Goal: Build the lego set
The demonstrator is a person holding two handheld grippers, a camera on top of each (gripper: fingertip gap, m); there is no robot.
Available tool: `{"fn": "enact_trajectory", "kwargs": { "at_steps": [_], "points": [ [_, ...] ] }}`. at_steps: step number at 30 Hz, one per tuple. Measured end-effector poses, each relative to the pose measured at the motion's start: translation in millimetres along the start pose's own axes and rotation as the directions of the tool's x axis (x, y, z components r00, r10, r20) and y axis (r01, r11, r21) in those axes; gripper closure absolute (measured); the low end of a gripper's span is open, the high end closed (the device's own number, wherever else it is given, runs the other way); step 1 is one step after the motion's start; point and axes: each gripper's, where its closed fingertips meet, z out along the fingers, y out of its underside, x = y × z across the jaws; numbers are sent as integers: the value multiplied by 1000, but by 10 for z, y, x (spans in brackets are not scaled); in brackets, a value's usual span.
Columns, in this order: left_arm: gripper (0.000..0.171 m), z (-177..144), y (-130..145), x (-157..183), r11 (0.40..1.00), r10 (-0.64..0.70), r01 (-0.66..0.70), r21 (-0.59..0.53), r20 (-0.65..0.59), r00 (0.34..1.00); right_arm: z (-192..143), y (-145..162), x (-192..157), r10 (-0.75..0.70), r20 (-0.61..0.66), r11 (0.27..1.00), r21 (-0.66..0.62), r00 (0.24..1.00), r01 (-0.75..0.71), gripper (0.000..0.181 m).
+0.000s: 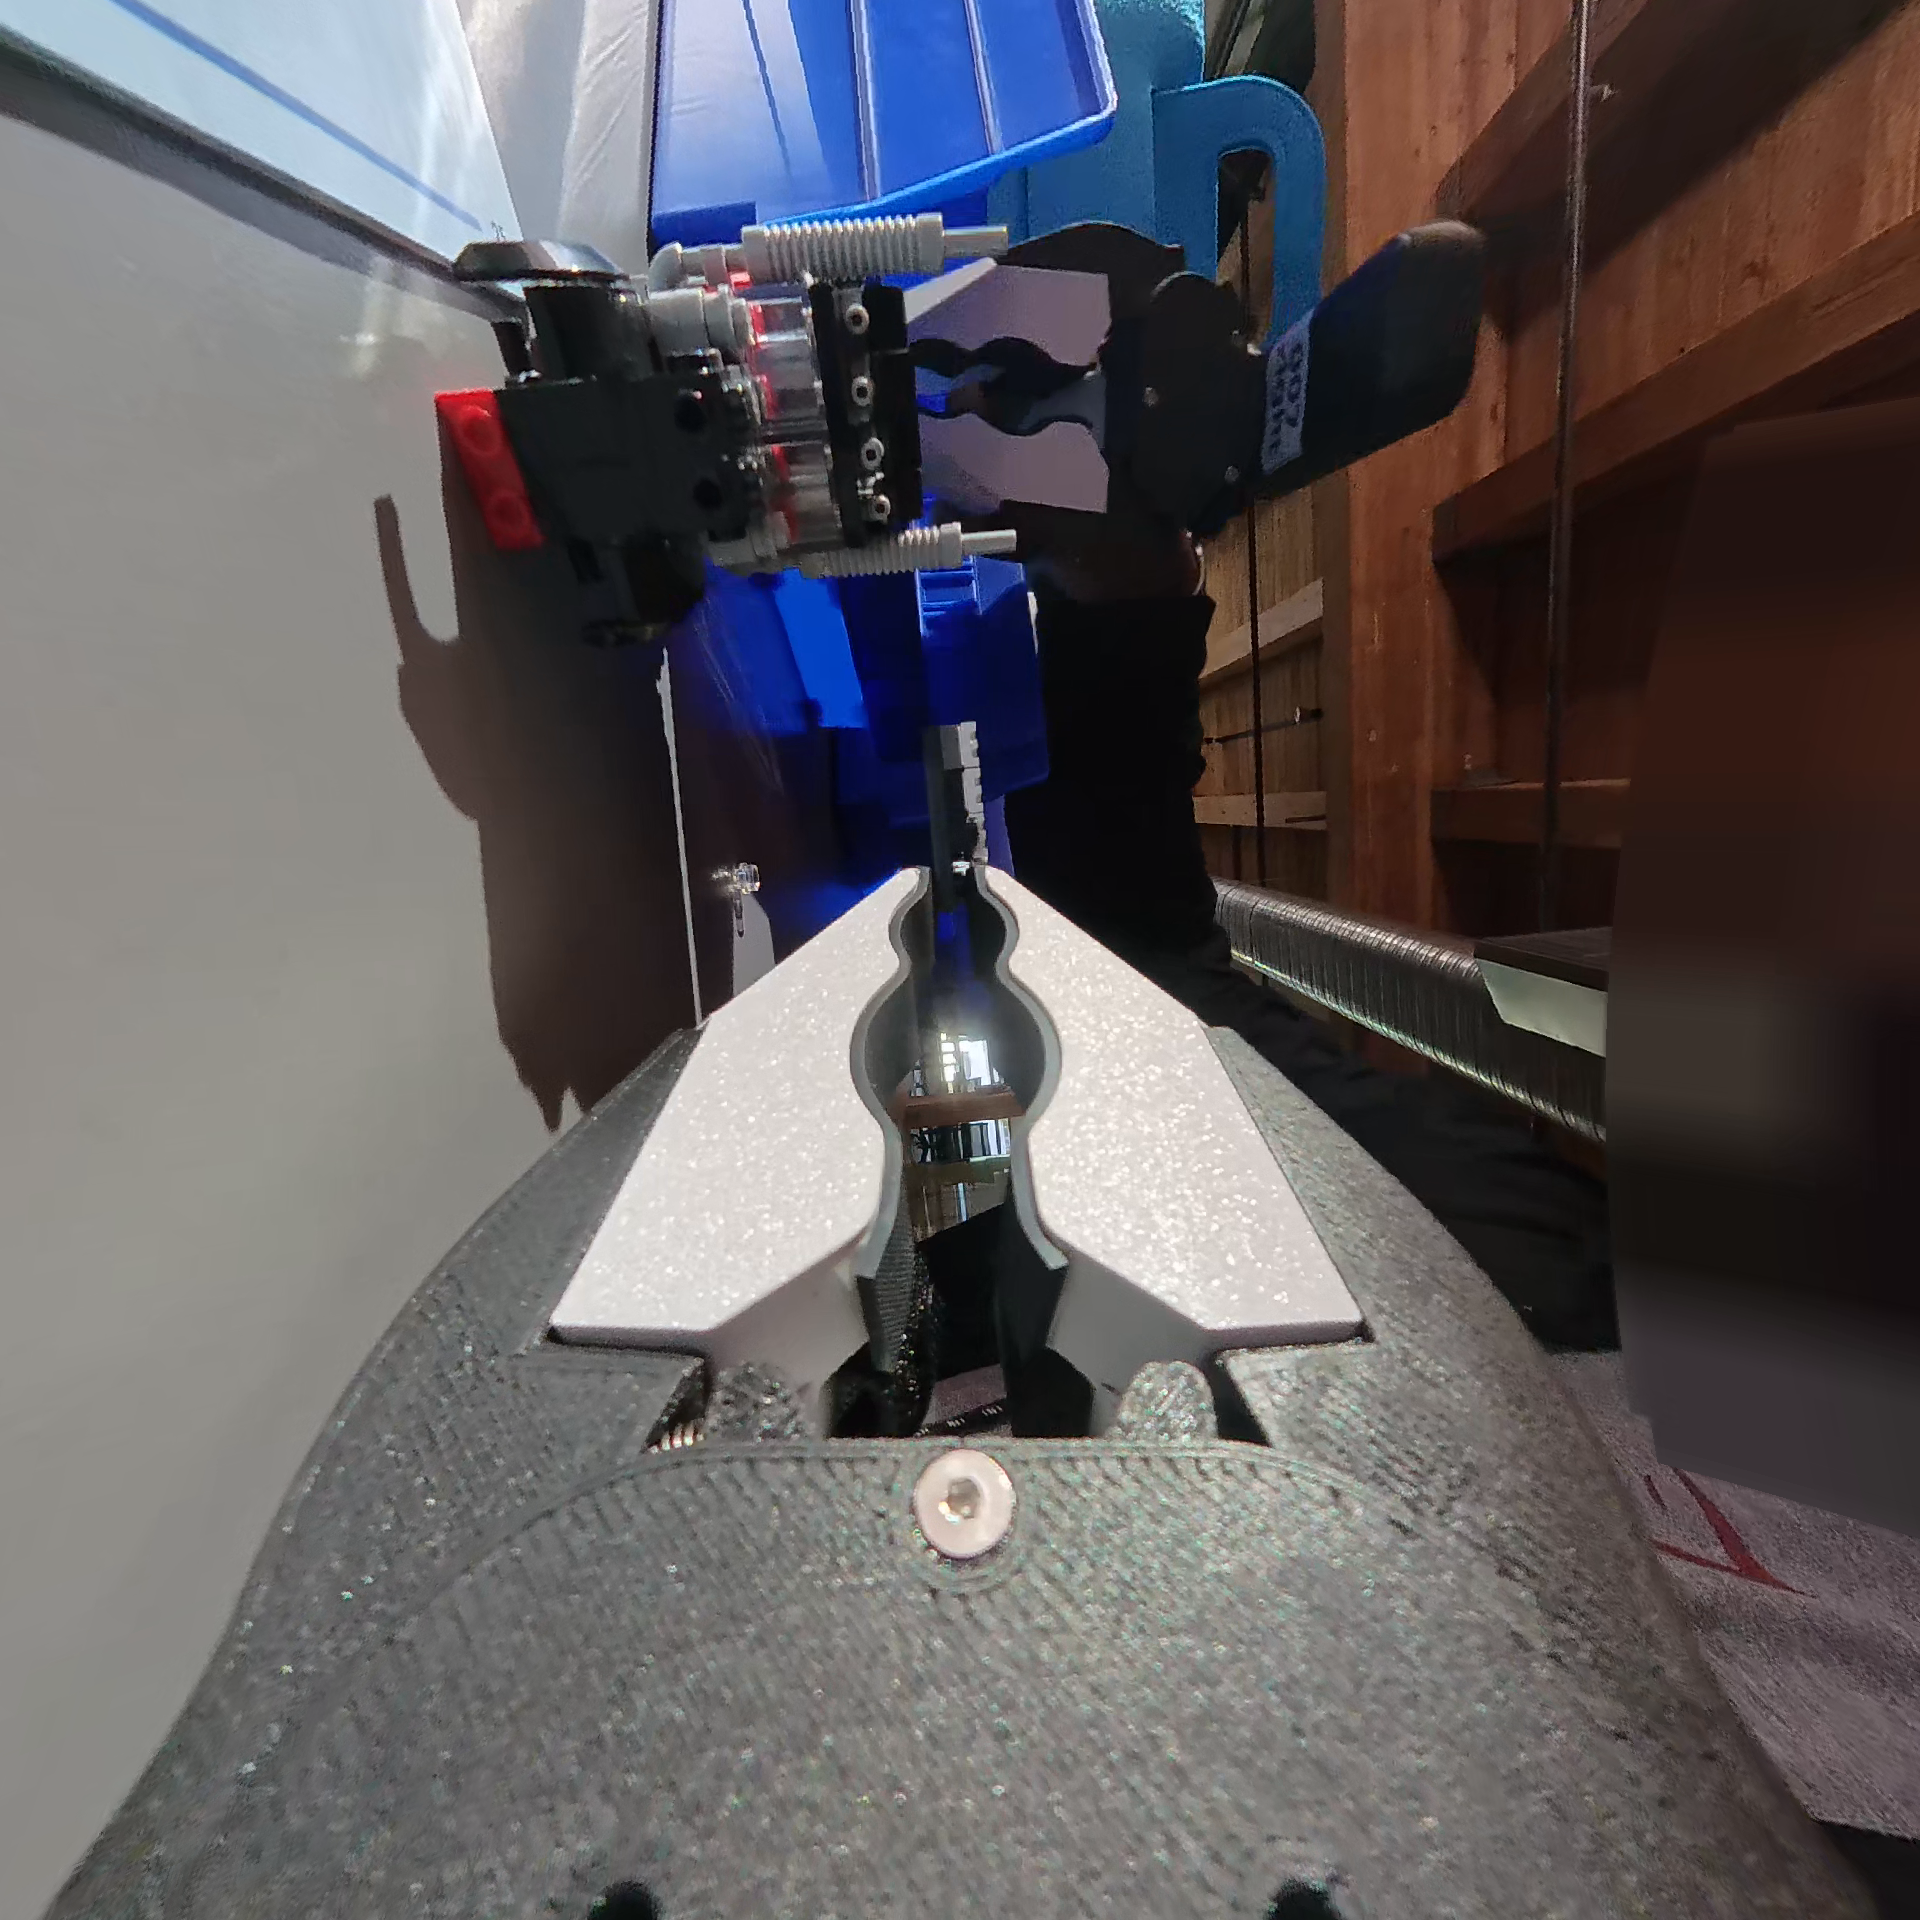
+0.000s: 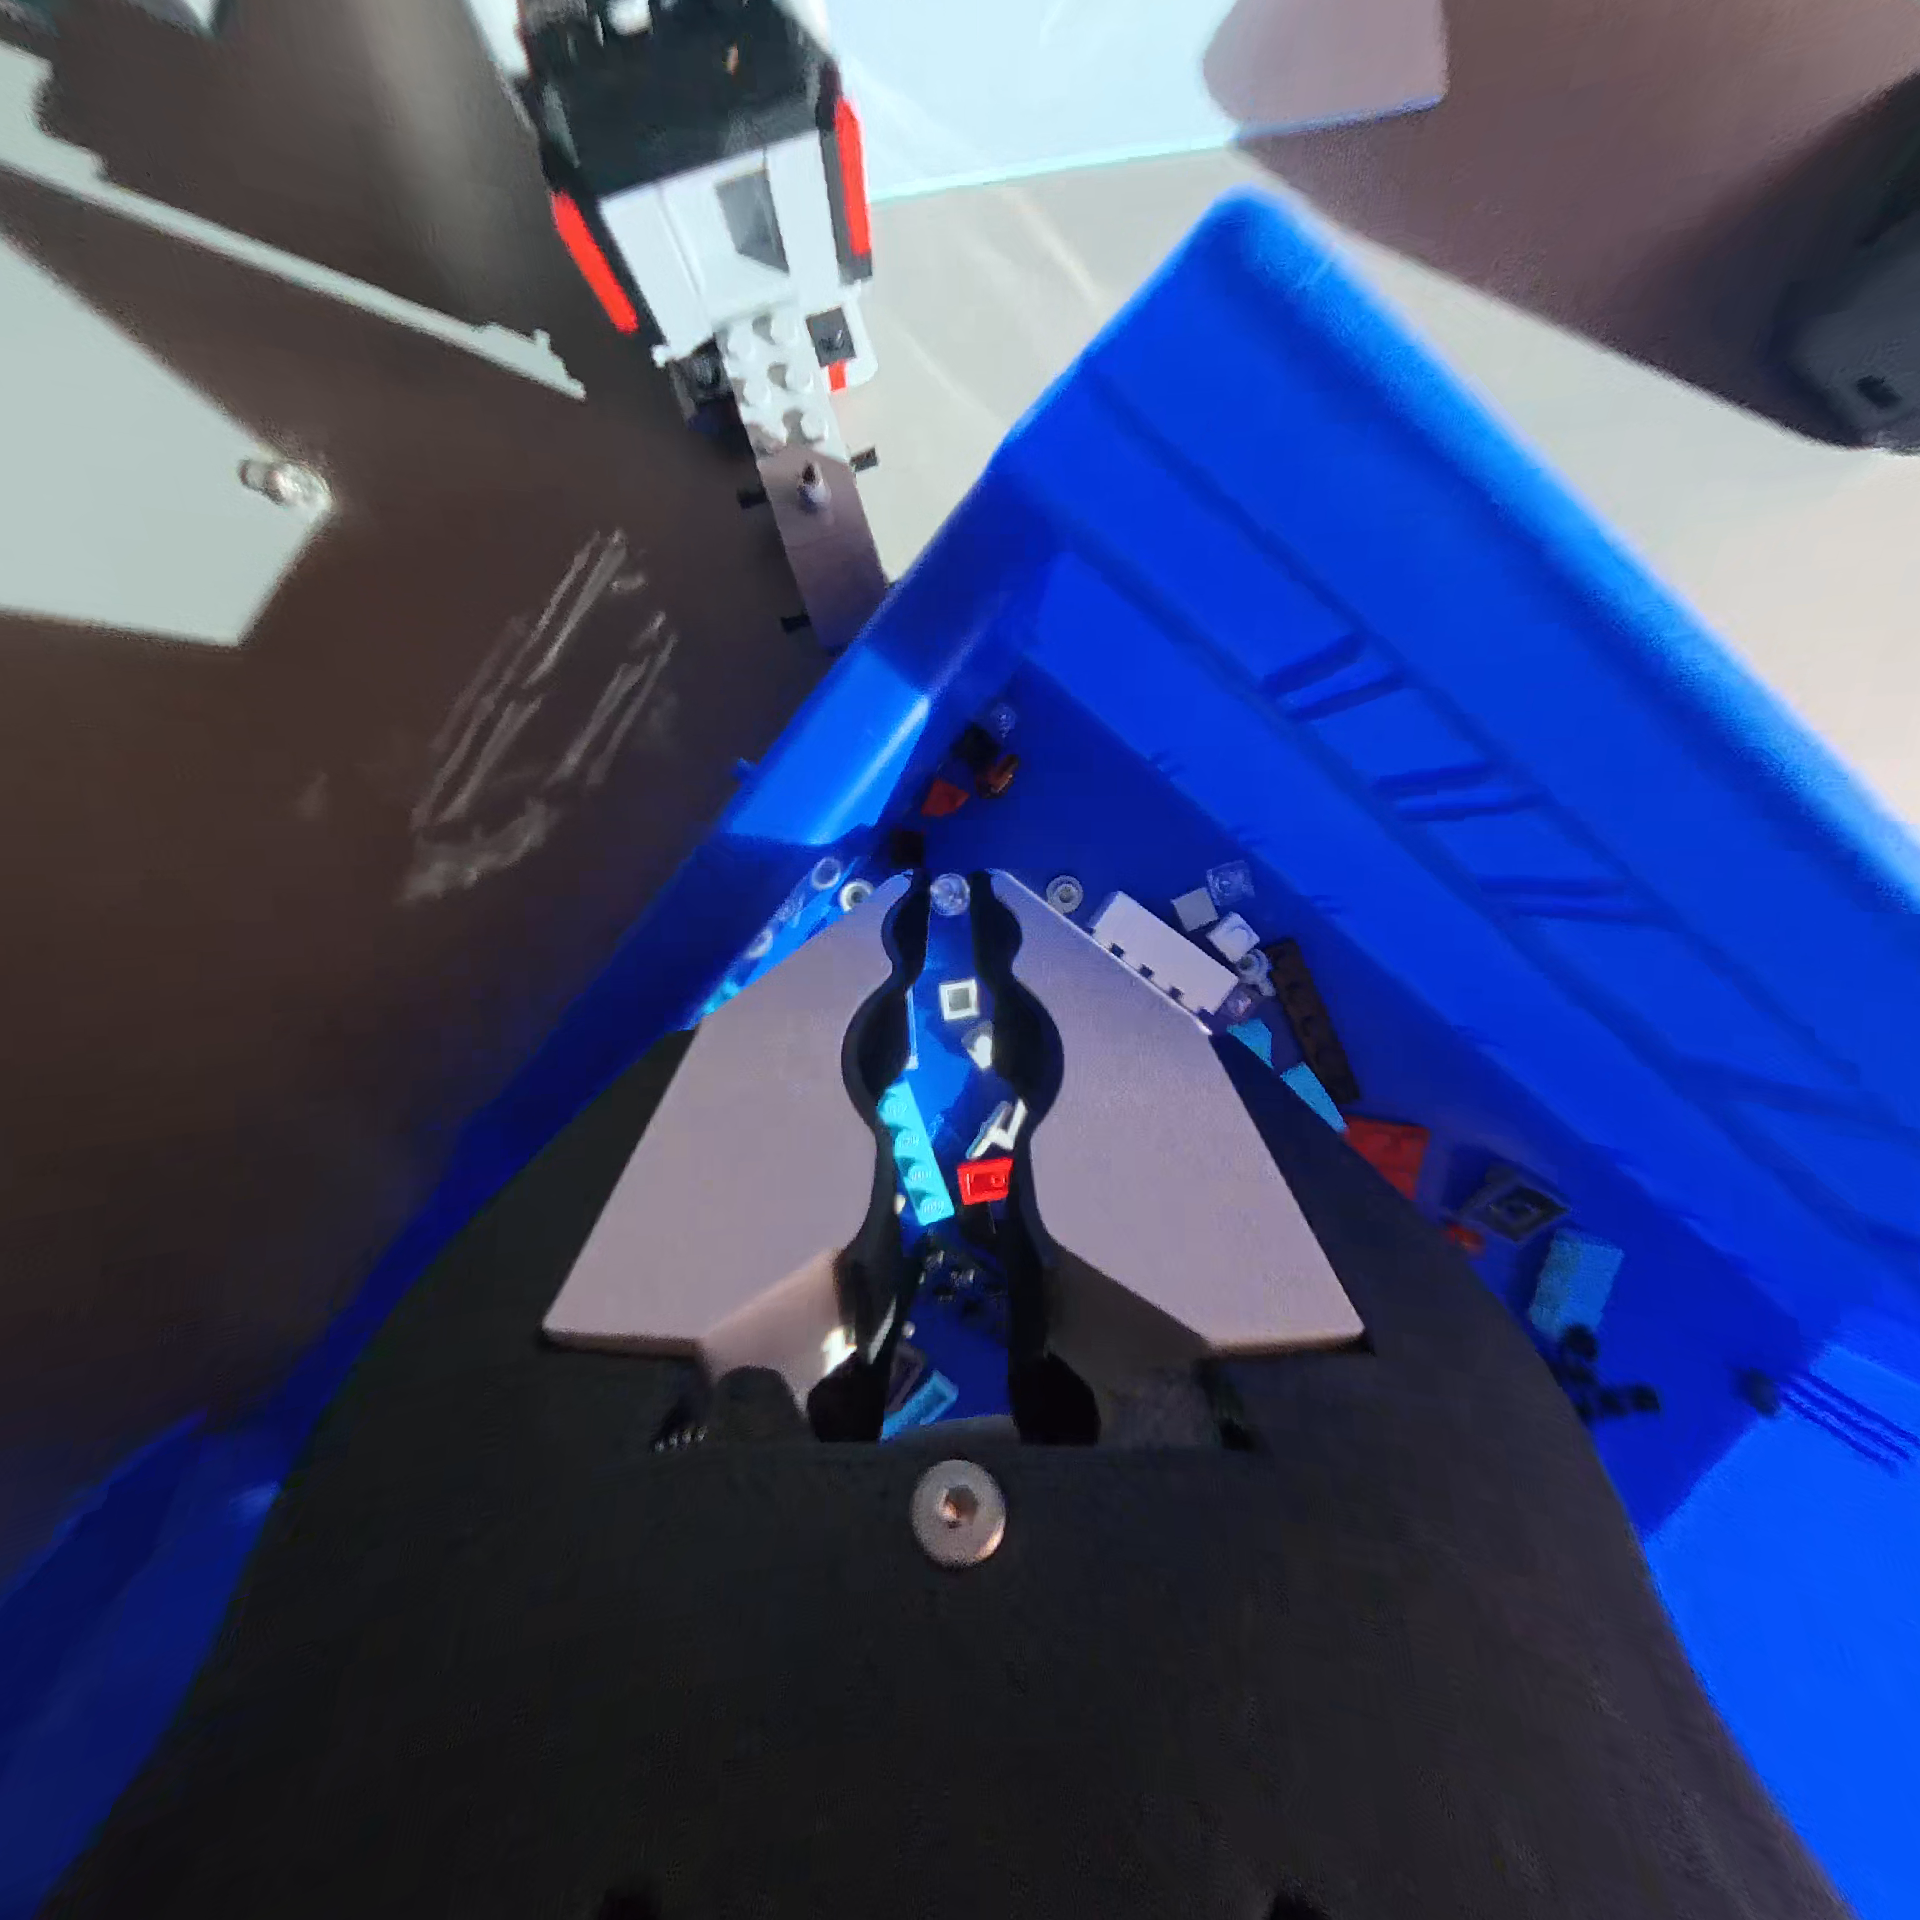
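Your left hand-held gripper (image 1: 951,883) has its fingers drawn together on a thin black strip (image 1: 948,821) that runs up from the tips toward the lego model (image 1: 707,416). The model, black and grey with a red plate (image 1: 488,468) at its left end and grey ribbed rods (image 1: 862,244) along its edges, stands on the white desk (image 1: 208,727), with the blue bin (image 1: 883,104) just behind it. To the right of the model in that view, your right hand-held gripper (image 1: 997,384) reaches in beside it, fingers apart.

In the right wrist view, your right hand-held gripper (image 2: 948,888) hangs over the inside of the blue bin (image 2: 1403,623), its fingers parted by a narrow gap with nothing between them. Loose pieces lie on the bin floor: a light blue brick (image 2: 914,1153) and a small red piece (image 2: 984,1181) seen through the gap, a white brick (image 2: 1169,961) to the right, a red plate (image 2: 1387,1148) beyond it. The model (image 2: 727,208) sits on the desk at top left, blurred.
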Motion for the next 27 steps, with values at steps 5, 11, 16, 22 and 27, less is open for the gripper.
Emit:
{"fn": "enact_trajectory", "kwargs": {
  "at_steps": [5, 11, 16, 22, 27],
  "points": [
    [166, -12, 36, -15, 1000, 5, -5, -3, 16, 1000, -494, -374, -133, 87, -141, 991, 118, 986, -70, 172],
    [166, -33, 70, -2, 999, -11, 10, 33, 11, 1000, -566, -1014, -832, 143, -140, 940, 329, 980, -90, 172],
    [166, -79, 128, 19, 999, -19, 19, 49, -2, 1000, -223, -1201, -1176, 192, -122, 929, 343, 974, -140, 172],
    [166, -115, 153, 50, 999, -9, 10, 53, -18, 1000, -3, -1314, -1318, 176, -98, 938, 319, 979, -137, 172],
    [166, -131, 156, 68, 999, -9, 10, 53, -30, 999, 79, -1318, -1324, 172, -96, 944, 299, 980, -137, 172]
  ]
}}
